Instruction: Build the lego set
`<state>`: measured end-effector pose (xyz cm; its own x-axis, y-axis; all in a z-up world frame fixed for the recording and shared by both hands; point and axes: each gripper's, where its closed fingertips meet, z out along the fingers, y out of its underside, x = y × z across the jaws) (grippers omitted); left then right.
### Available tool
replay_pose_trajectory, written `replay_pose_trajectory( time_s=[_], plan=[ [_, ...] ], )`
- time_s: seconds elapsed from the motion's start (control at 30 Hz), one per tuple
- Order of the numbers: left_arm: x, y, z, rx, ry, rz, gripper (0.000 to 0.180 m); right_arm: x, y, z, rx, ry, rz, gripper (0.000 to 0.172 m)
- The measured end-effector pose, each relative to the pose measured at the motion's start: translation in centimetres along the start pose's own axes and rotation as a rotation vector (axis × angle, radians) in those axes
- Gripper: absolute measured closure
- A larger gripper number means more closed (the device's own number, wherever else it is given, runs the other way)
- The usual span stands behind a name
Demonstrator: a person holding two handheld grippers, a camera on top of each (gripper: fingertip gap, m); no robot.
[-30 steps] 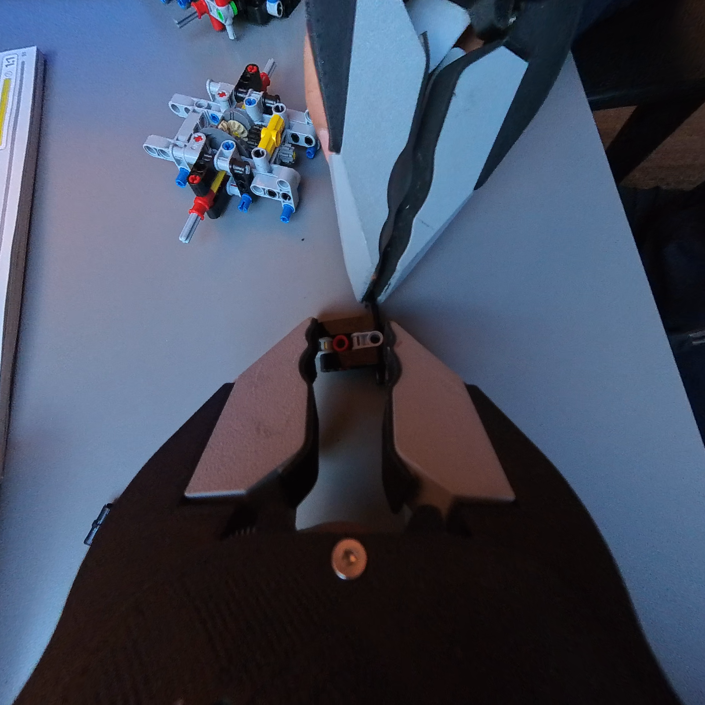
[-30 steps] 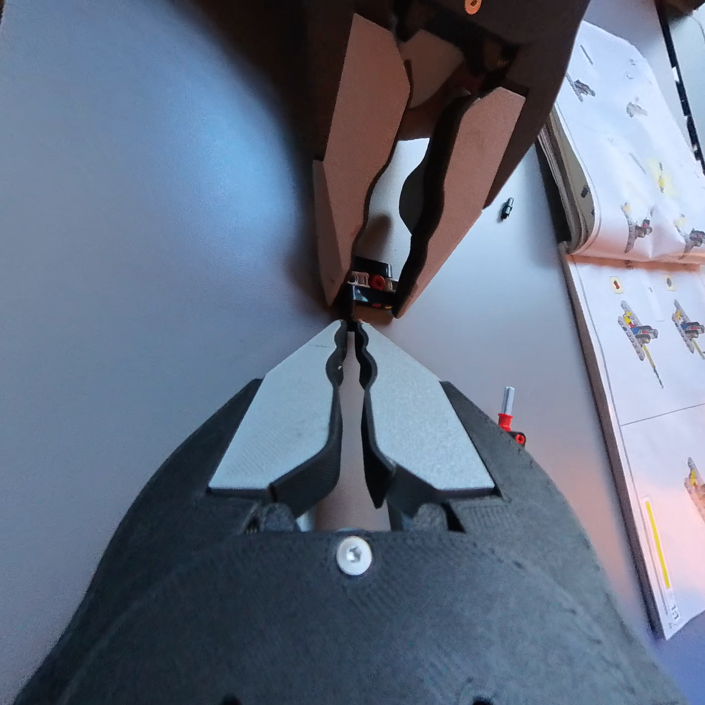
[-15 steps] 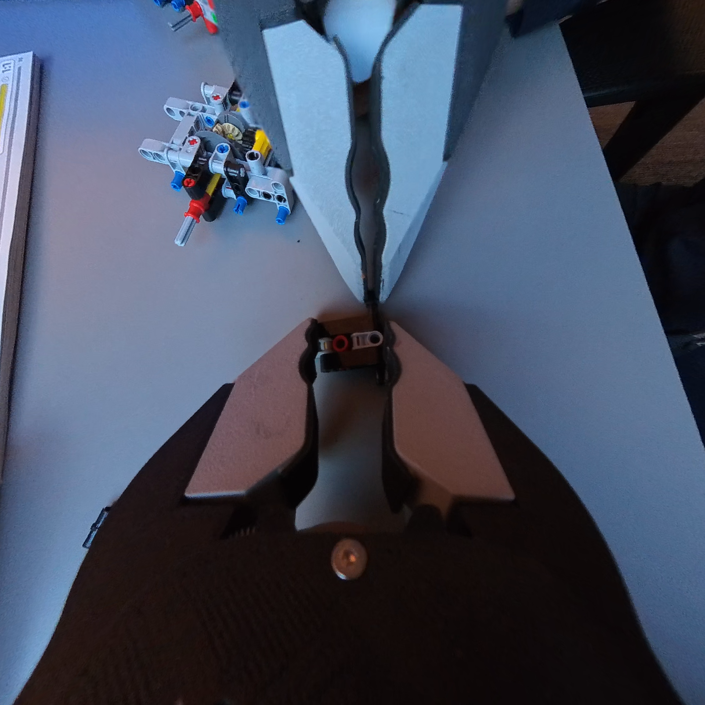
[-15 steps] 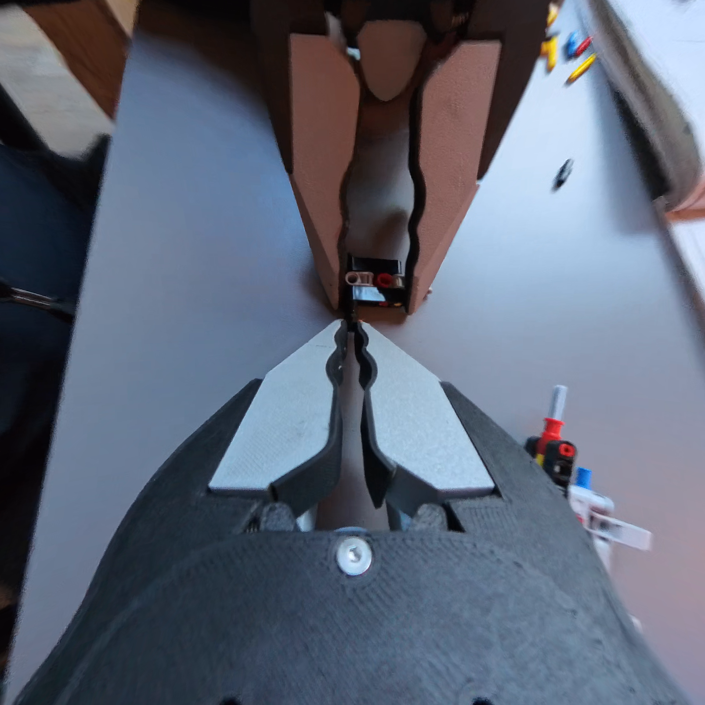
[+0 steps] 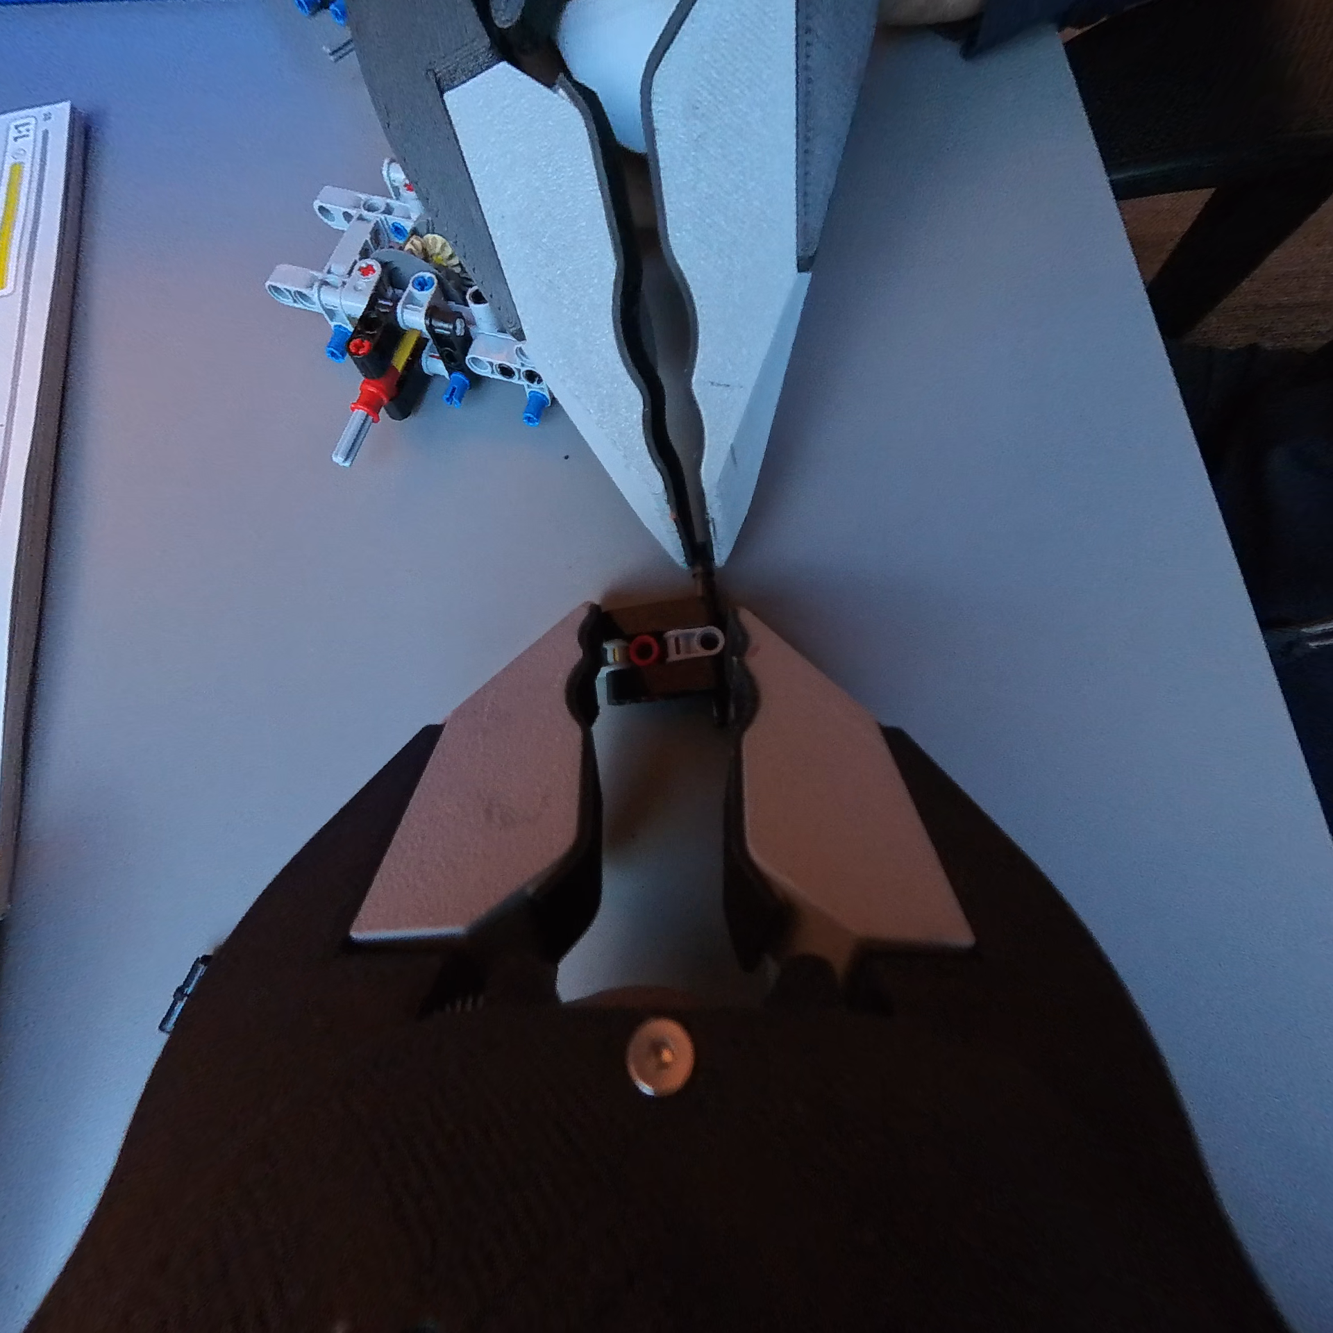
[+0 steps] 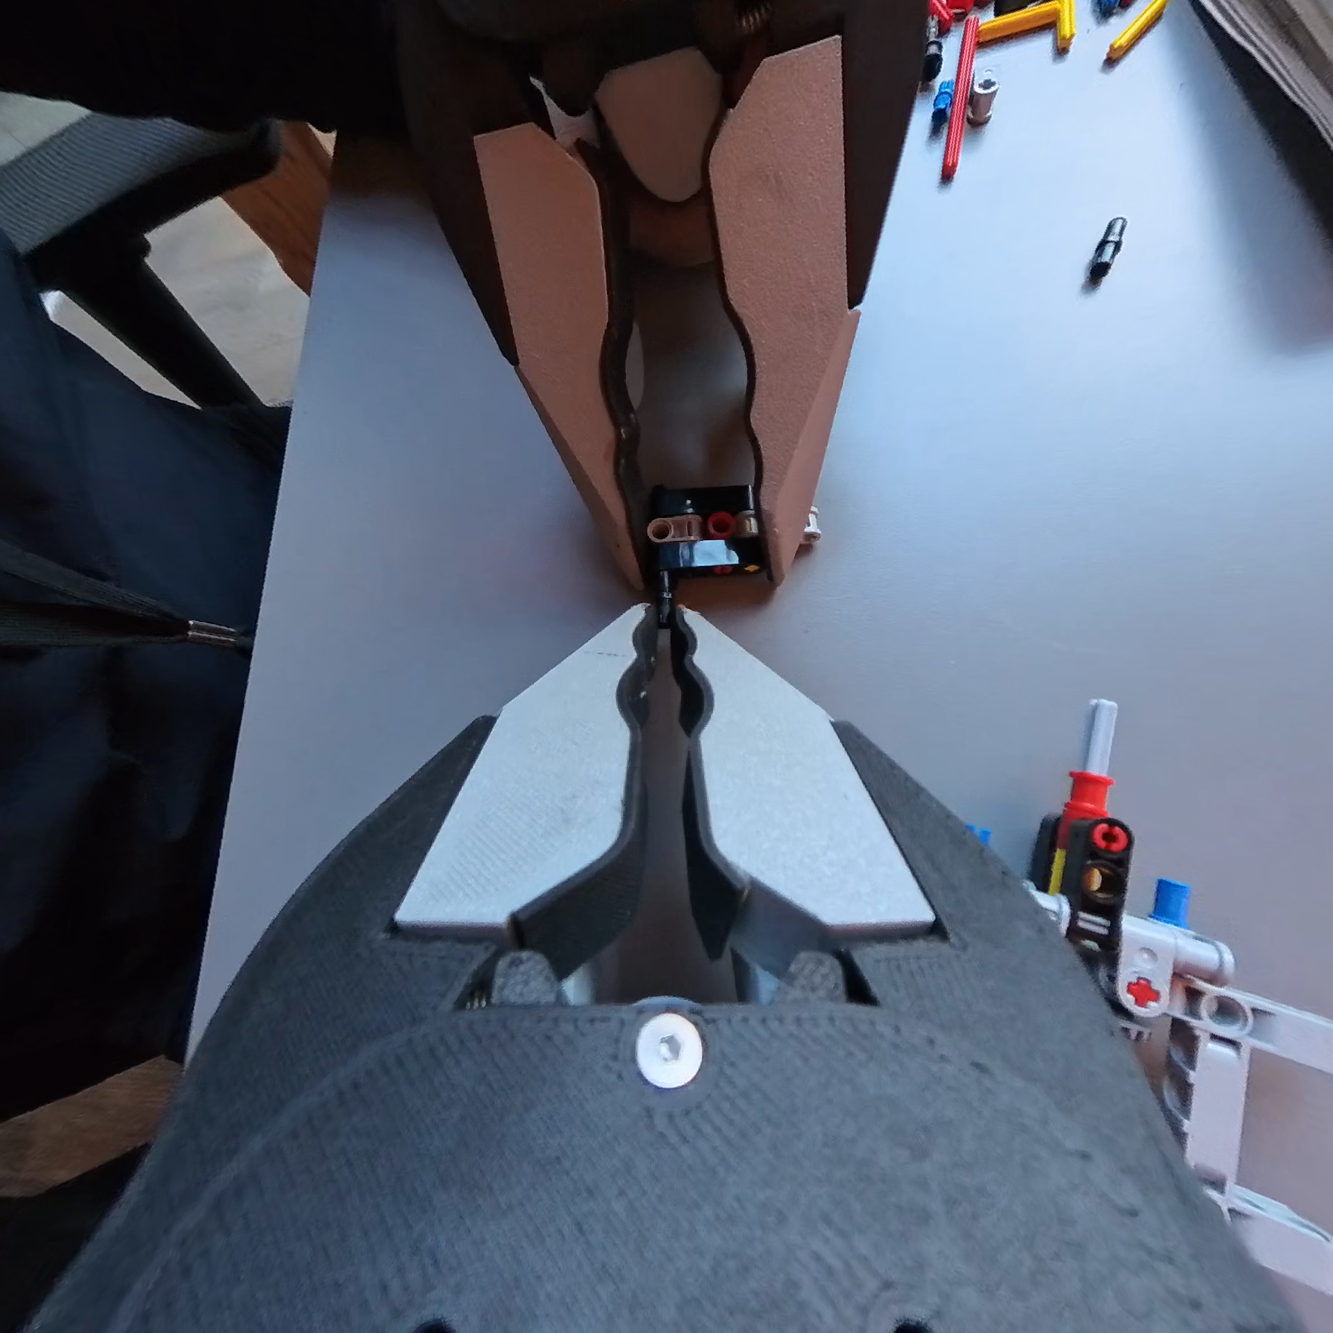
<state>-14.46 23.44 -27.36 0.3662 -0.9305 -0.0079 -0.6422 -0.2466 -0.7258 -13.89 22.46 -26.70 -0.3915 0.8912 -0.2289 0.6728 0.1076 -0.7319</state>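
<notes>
The left gripper (image 5: pixel 660 656) fingers clamp a small black block assembly (image 6: pixel 703 534) just above the table (image 5: pixel 288 649), near its right edge. The right gripper (image 6: pixel 665 613) fingers pinch a thin black pin (image 6: pixel 664 588) touching that assembly. Bare table lies leftward, toward the grey beam model (image 5: pixel 389 317).

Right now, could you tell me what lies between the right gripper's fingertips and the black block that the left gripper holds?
A thin black pin bridges them: pinched in the right gripper, it reaches the black block held by the left gripper. The right wrist view shows this best.
</notes>
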Motion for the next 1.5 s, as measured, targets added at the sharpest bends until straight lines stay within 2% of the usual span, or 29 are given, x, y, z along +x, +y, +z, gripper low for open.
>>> replay_pose_trajectory(
  time_s=[0.13,0.33,0.53,0.63,0.73,0.93,1.0,1.5],
  plan=[
    [0.2,0.0,0.0,0.000,-0.003,0.013,0.149,0.2,0.0,-0.4,0.006,0.030,-0.020,0.171],
    [0.4,0.1,-0.2,-0.002,-0.005,0.025,0.133,0.2,-0.1,-0.9,0.038,0.037,-0.024,0.171],
    [0.0,0.0,-1.0,0.007,-0.044,0.031,0.130,0.7,0.0,-0.8,0.033,0.068,-0.020,0.171],
    [-0.3,-0.8,-1.8,0.049,-0.060,0.026,0.138,0.8,-0.2,-1.1,0.053,0.074,-0.013,0.171],
    [0.0,-1.9,-2.2,0.102,-0.067,0.052,0.159,0.7,-0.6,-1.3,0.081,0.071,-0.016,0.171],
    [0.4,-1.9,-1.3,0.062,-0.098,0.105,0.164,0.3,-1.1,-1.2,0.108,0.051,-0.007,0.171],
    [0.5,-2.1,-1.3,0.074,-0.105,0.134,0.178,0.2,-1.3,-1.2,0.115,0.038,-0.001,0.172],
    [0.4,-2.2,-1.2,0.080,-0.137,0.180,0.179,0.3,-1.3,-1.2,0.126,0.036,0.010,0.172]
  ],
)
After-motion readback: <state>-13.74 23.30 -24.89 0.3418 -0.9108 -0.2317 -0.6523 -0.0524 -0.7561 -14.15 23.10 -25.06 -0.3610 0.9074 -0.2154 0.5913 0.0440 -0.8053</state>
